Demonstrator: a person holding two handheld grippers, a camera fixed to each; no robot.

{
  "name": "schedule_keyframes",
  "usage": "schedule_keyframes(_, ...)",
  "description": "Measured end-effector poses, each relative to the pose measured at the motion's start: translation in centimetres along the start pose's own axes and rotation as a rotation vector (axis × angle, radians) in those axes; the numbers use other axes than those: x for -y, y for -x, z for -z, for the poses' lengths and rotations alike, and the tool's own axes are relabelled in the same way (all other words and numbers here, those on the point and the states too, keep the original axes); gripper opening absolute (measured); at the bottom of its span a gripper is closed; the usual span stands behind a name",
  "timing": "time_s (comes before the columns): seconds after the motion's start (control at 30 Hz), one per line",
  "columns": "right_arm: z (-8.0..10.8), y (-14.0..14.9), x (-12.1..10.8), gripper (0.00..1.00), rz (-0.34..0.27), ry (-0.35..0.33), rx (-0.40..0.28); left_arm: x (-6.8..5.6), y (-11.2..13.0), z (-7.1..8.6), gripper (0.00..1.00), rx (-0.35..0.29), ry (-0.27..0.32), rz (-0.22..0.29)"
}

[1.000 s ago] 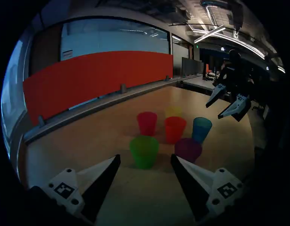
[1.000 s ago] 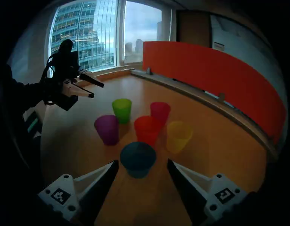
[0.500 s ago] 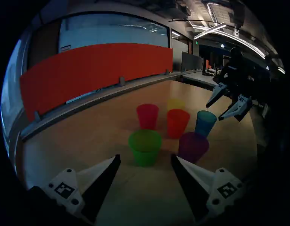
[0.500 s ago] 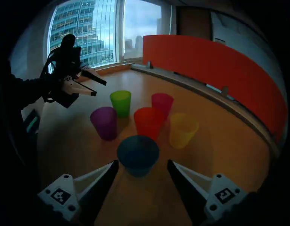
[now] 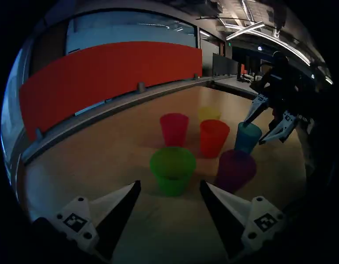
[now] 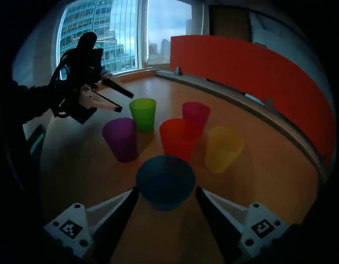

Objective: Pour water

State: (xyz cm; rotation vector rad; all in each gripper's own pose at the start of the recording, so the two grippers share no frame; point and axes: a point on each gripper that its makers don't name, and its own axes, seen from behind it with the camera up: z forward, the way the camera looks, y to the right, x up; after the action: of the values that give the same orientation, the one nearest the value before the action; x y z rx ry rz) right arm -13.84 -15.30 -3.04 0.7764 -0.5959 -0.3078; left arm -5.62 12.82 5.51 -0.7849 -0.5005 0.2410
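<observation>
So I'm working over a big wooden table [image 6: 266,176] with a long orange-red partition [image 5: 103,75] running along its far edge and tall windows [image 6: 99,35] looking out on towers at one end. I've got a gripper in each hand and both are spread wide, nothing clamped in either one. My left gripper [image 5: 169,184] hovers low over the table with the green cup [image 5: 173,169] sitting just ahead of the gap between its fingers, not touched. My right gripper [image 6: 166,190] is down at the blue cup [image 6: 165,181], which sits right at the mouth of its fingers, one tip on either side; can't tell if they actually touch it, but they aren't squeezing it. All six cups stand upright in a loose cluster mid-table: the purple cup [image 5: 235,169] is just beside the green one, the red-orange cup [image 6: 178,137] is in the middle of the bunch, and the pink cup [image 6: 195,115] and yellow cup [image 6: 223,147] are on the partition side. Can't make out what's inside any of them
</observation>
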Motion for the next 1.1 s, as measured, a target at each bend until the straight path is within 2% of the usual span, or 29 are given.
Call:
schedule_keyframes(0.67,-2.0,-0.2,-0.2,1.00,0.005,-0.005,0.003,-0.5,-1.0,-3.9,1.00,0.021,0.042,-0.024)
schedule_keyframes(1.1,-2.3,-0.5,-0.2,1.00,0.010,-0.009,0.000,-0.7,-1.4,-5.1,1.00,0.026,0.045,-0.050)
